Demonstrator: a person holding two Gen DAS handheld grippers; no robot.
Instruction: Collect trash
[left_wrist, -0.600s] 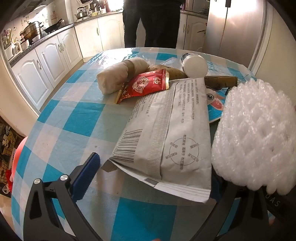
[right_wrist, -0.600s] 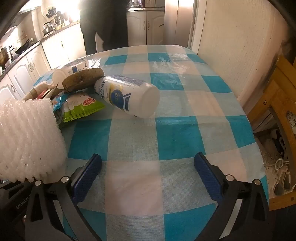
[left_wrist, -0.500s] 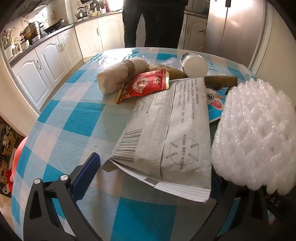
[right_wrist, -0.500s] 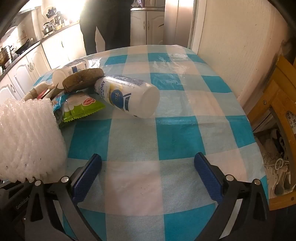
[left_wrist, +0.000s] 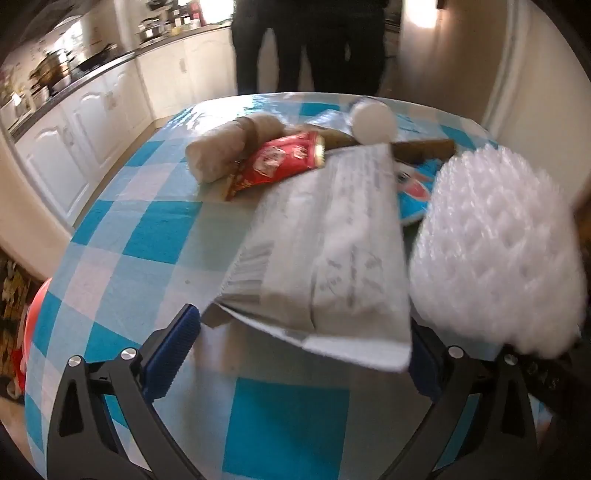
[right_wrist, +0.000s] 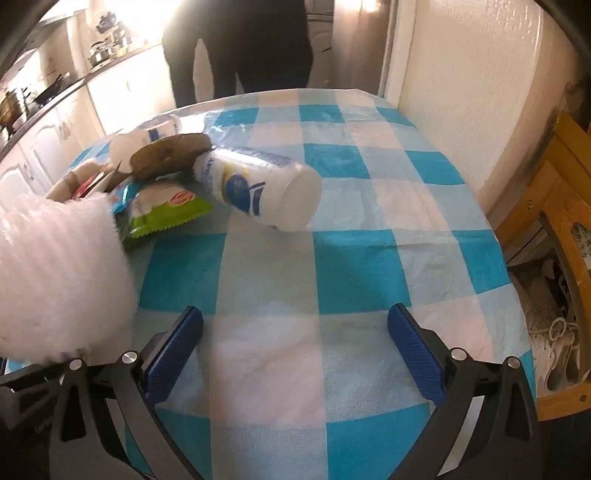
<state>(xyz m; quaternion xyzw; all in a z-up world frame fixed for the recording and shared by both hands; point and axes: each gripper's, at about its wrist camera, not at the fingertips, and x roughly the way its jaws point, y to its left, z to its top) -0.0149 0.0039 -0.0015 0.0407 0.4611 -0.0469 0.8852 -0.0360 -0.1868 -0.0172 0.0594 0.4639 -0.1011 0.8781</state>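
Note:
On the blue-checked tablecloth (left_wrist: 159, 236) lies a pile of trash. A grey mailer bag (left_wrist: 325, 251) is nearest, its near edge reaching between the fingers of my left gripper (left_wrist: 299, 358), which is open and holds nothing. Behind it are a red packet (left_wrist: 284, 162), a brown paper roll (left_wrist: 221, 151) and a white bottle (left_wrist: 373, 120). A white foam net (left_wrist: 498, 251) sits at the right, over the right finger. My right gripper (right_wrist: 295, 354) is open above bare cloth. A white bottle (right_wrist: 262, 188) lies on its side ahead, beside a green packet (right_wrist: 166, 210) and the foam net (right_wrist: 55, 273).
A person in dark clothes (right_wrist: 240, 48) stands at the table's far side. White kitchen cabinets (left_wrist: 74, 140) run along the left. A wooden chair (right_wrist: 554, 221) stands close at the table's right edge, with a wall (right_wrist: 461, 92) behind it. A red object (left_wrist: 35, 314) is beside the table's left edge.
The left wrist view has gone blurred and the pile has shifted slightly up in it. The foam net is blurred in the right view. The right gripper has held still; both stay open.

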